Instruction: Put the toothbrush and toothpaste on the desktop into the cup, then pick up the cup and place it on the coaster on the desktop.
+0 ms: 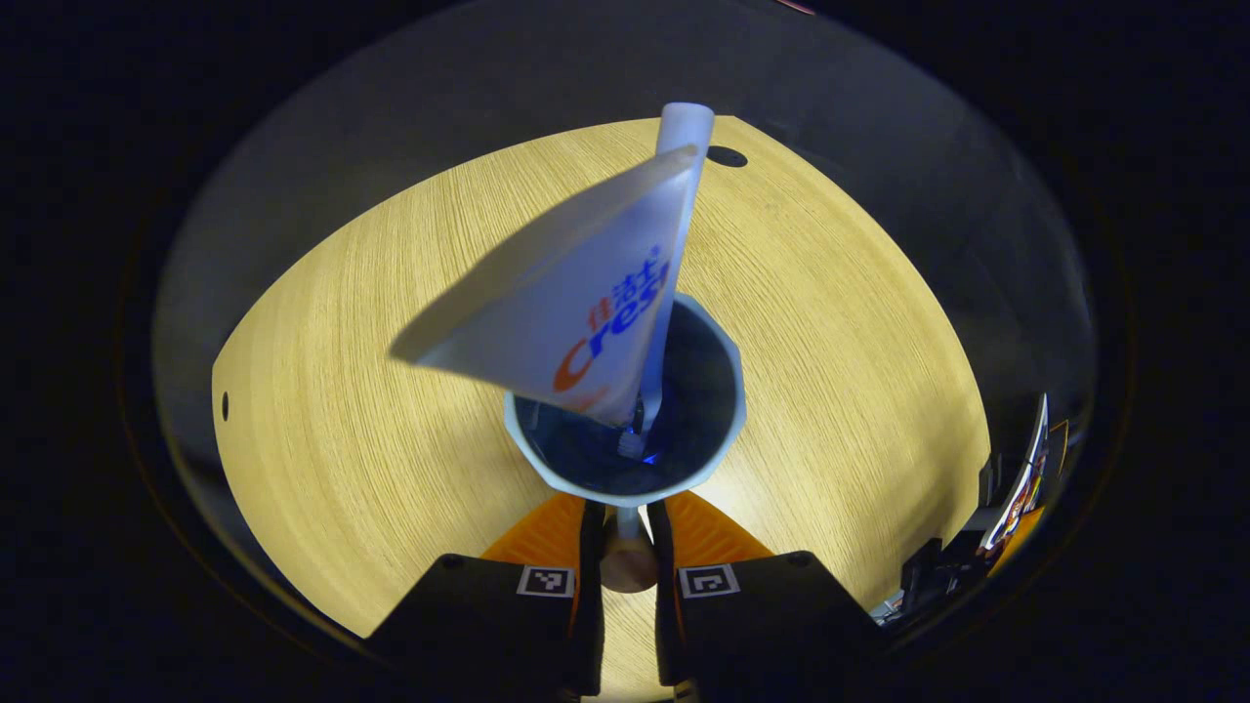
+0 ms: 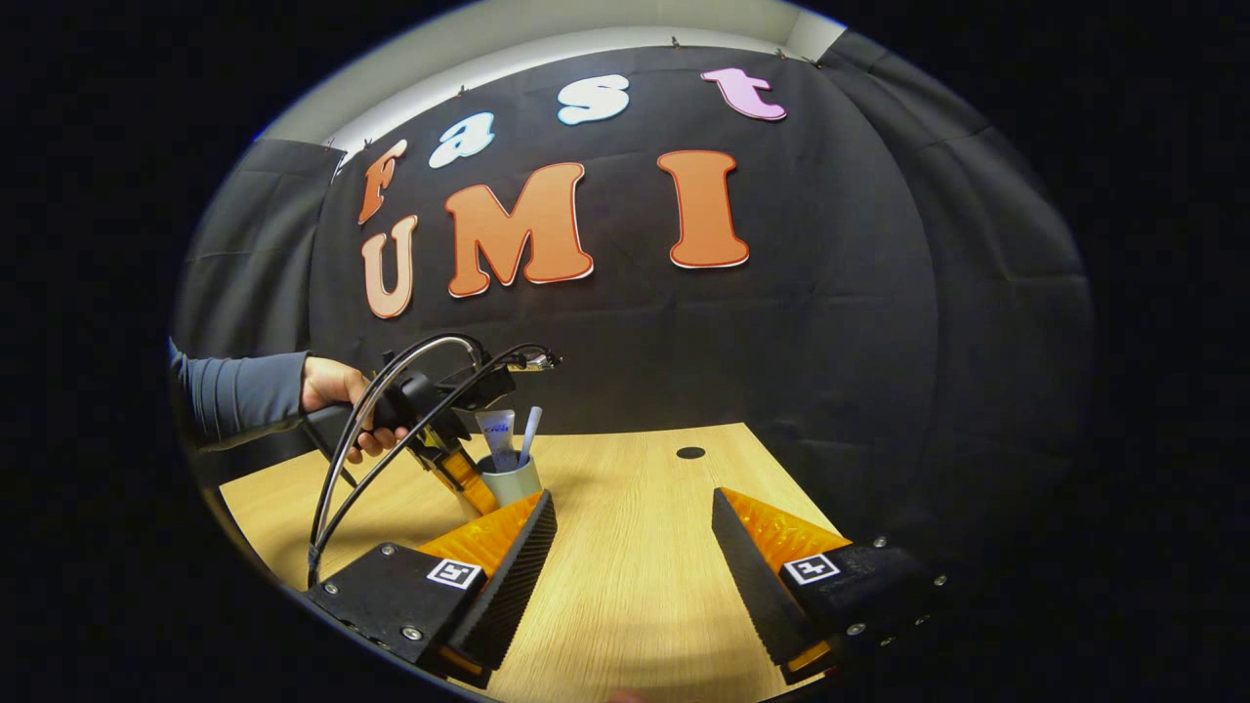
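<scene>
Currently the cup [image 1: 625,410] stands directly ahead of the left tool [image 1: 625,532], seen from above in the left gripper view. Inside the cup, the toothpaste [image 1: 576,312] tube stands cap down, its flat crimped end tilted up toward the camera. The toothbrush [image 1: 674,244] stands beside it, handle end uppermost, leaning against the cup's far rim. The left tool's two fingers [image 1: 547,532] are drawn close together on the cup's near wall, one to each side; both appear to press on it. A small round brown object sits in the narrow gap between them; what it is cannot be told. The wooden surface [image 1: 371,391] lies below the cup; whether the cup rests on it cannot be told.

In the right gripper view, the cup [image 2: 513,480] appears at the left, with the tube [image 2: 498,434] and brush [image 2: 529,434] rising from it. A hand [image 2: 337,391] in a grey sleeve [image 2: 239,395] holds the left tool [image 2: 469,483] there. The right tool [image 2: 635,552] hovers above the surface [image 2: 625,586] with its jaws spread wide, gripping nothing, well apart from the cup.
</scene>
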Available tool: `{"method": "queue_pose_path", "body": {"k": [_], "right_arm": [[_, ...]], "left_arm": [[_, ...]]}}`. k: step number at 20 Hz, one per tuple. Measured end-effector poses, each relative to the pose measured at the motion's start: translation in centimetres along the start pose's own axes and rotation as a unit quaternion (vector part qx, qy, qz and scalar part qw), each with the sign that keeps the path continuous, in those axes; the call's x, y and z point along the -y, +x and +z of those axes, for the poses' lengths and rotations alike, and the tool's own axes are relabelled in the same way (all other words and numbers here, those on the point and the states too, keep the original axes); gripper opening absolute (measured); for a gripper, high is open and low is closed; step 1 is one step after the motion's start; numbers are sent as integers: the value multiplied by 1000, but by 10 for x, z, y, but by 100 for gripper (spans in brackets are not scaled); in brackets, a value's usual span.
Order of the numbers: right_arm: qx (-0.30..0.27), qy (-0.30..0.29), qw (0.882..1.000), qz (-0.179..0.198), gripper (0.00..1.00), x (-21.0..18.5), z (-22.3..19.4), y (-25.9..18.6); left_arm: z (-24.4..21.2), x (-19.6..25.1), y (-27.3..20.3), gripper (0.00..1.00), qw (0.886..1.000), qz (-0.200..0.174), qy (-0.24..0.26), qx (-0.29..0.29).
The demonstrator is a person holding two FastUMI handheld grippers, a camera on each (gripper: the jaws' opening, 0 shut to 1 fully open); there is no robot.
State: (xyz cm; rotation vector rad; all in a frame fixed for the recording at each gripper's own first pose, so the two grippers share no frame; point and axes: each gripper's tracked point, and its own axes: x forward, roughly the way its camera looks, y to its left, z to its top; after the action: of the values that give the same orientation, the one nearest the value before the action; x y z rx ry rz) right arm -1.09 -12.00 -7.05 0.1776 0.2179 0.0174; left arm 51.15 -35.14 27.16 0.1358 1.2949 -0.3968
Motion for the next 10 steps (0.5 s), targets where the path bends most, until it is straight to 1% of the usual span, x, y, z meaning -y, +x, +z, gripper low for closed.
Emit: {"method": "queue_pose_path", "body": {"k": [8, 10], "right_arm": [[-5, -6, 1000, 5, 97, -9, -1, 2], [-7, -7, 1000, 5, 97, -11, 0, 2]], "left_arm": [[119, 46, -30, 26, 1000, -11, -11, -9], [154, 61, -41, 30, 1000, -19, -11, -3]]}}
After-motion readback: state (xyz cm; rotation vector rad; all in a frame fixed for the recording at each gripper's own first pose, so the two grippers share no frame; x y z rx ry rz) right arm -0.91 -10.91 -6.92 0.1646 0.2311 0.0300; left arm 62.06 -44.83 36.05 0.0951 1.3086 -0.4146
